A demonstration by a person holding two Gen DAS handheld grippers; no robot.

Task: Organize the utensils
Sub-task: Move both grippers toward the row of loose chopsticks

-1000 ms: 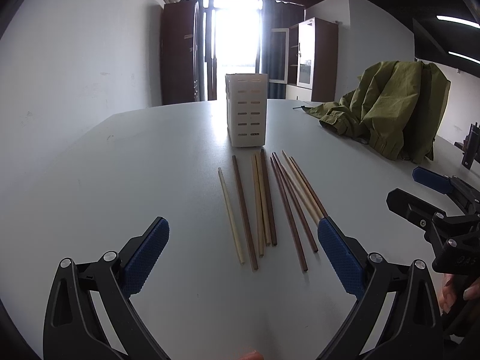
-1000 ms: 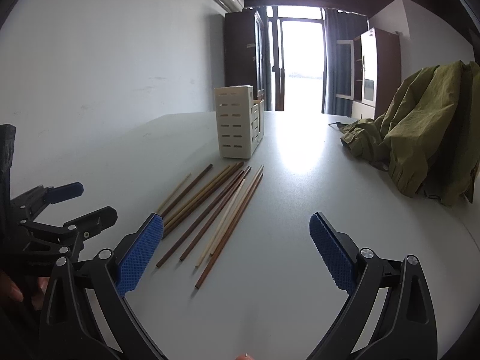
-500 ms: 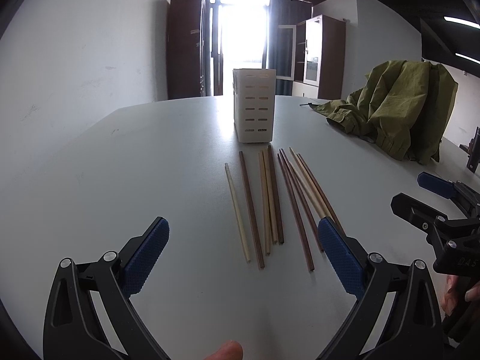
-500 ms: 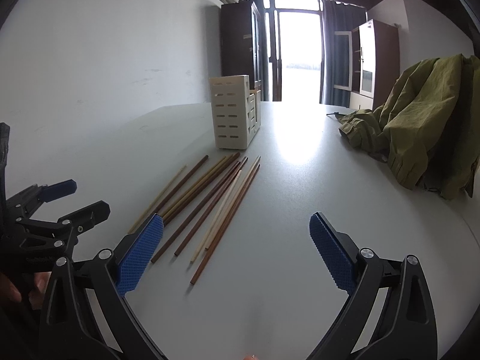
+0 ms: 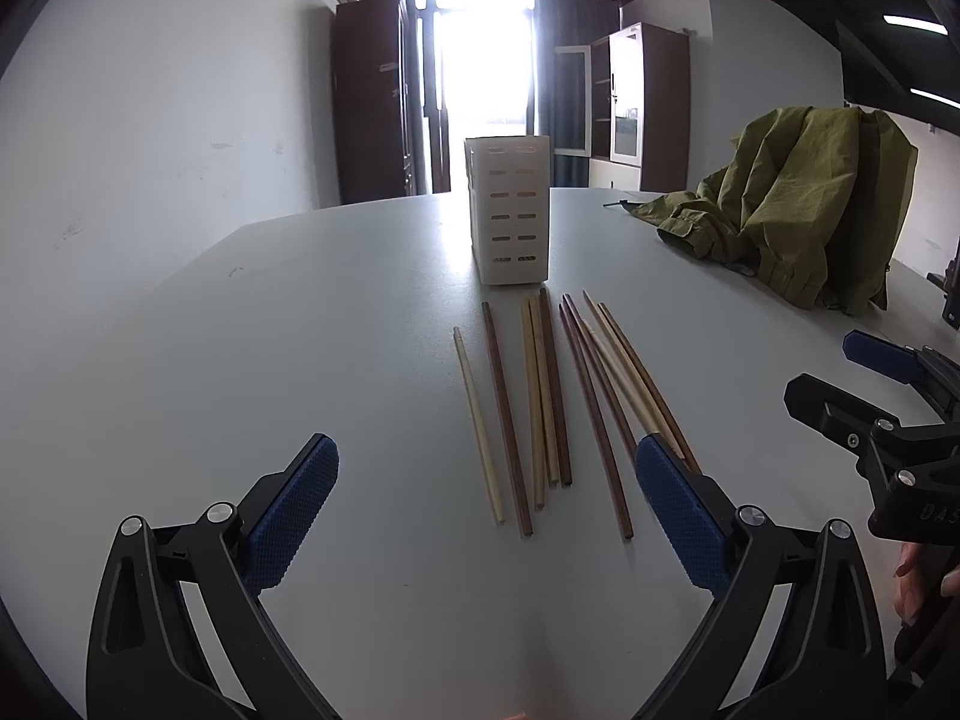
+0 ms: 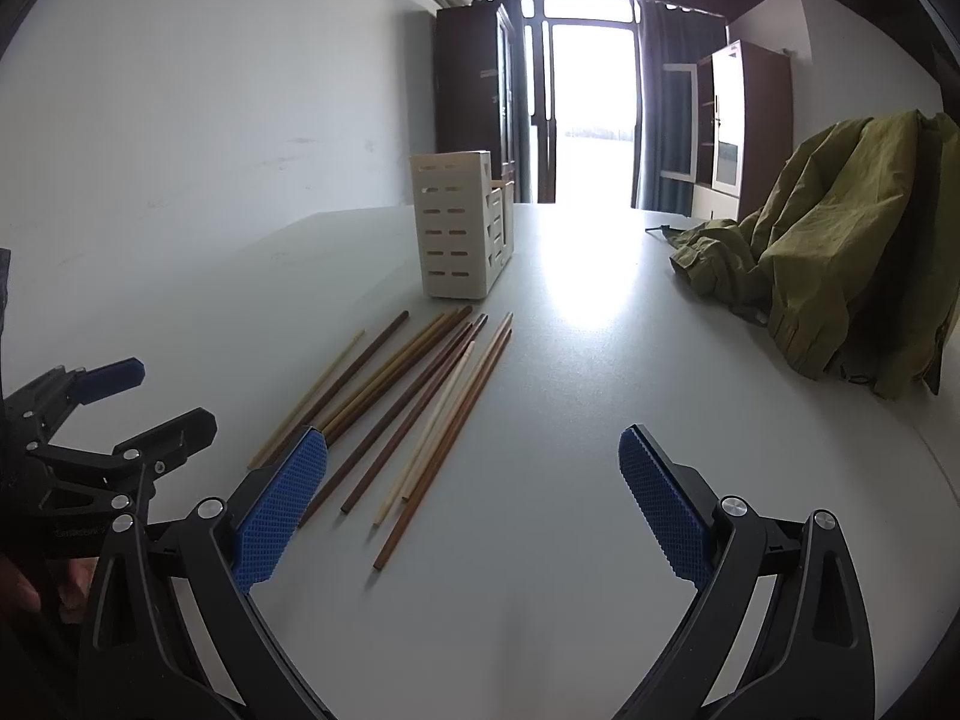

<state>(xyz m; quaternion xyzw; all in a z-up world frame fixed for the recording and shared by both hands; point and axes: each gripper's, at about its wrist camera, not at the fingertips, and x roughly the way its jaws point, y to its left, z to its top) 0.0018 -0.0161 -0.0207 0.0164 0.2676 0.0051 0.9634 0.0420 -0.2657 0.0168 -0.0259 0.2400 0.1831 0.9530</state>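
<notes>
From my left wrist camera, my left tongs (image 5: 486, 510) stood wide open and gripped nothing, their blue pads (image 5: 292, 516) above bare white table (image 5: 210, 372). The chopsticks (image 5: 543, 402) lay flat in a loose row ahead of the tongs, running away from me toward the slotted white holder (image 5: 509, 219), which stood upright just past their far ends. The near ends of the rightmost sticks were hidden behind my right-hand pad. To the left of the row the tabletop was open out to its curved edge by the wall. To the right my right tongs (image 5: 864, 384) reached in from the frame's edge, near the sticks but apart from them. A green jacket (image 5: 798, 204) was heaped far right, well apart from the holder.

From my right wrist camera, my right tongs (image 6: 474, 504) were also spread open with nothing between them. The chopsticks (image 6: 414, 402) fanned out left of centre, their near ends beside my left-hand pad (image 6: 279, 507); I cannot tell whether it touched any. The holder (image 6: 459, 225) stood beyond them. Open table (image 6: 600, 390) stretched ahead and rightward to the jacket (image 6: 840, 252) near the right edge. My left tongs (image 6: 150, 396) sat at the far left, open, beside the sticks.
</notes>
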